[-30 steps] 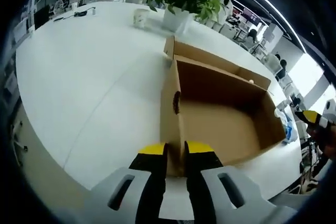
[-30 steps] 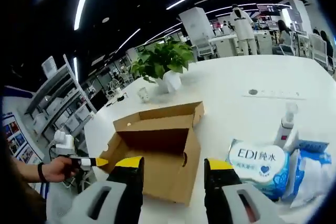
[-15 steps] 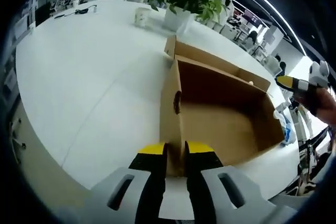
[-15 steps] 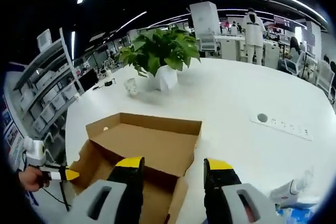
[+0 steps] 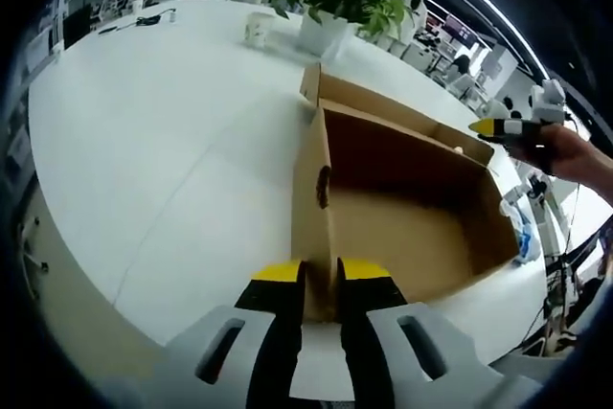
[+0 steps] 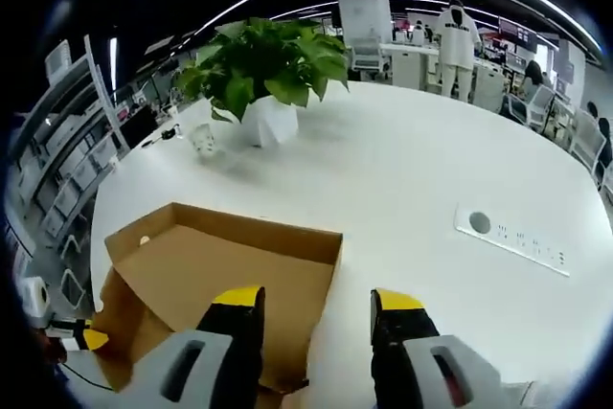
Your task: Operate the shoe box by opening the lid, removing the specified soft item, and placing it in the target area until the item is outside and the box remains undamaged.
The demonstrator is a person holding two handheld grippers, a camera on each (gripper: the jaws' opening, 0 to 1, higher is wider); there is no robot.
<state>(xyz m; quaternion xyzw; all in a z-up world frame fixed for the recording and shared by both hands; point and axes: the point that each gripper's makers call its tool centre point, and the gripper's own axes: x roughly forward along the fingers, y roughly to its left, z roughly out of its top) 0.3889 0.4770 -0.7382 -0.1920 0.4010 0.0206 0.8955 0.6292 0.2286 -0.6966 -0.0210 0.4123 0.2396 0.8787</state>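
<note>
Open brown cardboard shoe box [image 5: 402, 208] sat on the big white counter [image 5: 163, 141], lid folded back.
The near end wall of the box is pinched between the yellow-tipped fingers of the left gripper [image 5: 320, 284]. The right gripper [image 6: 316, 308] is held above the lid flap, fingers spread apart, nothing gripped. A leafy green plant in a white pot [image 6: 263, 79] is seen further back on the counter.

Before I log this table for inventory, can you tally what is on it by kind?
Cardboard boxes: 1
Potted plants: 1
Small cups: 1
Blue and white packs: 1, partly hidden beyond the box's far end
Socket plates set in the table: 1
Total: 5
</note>
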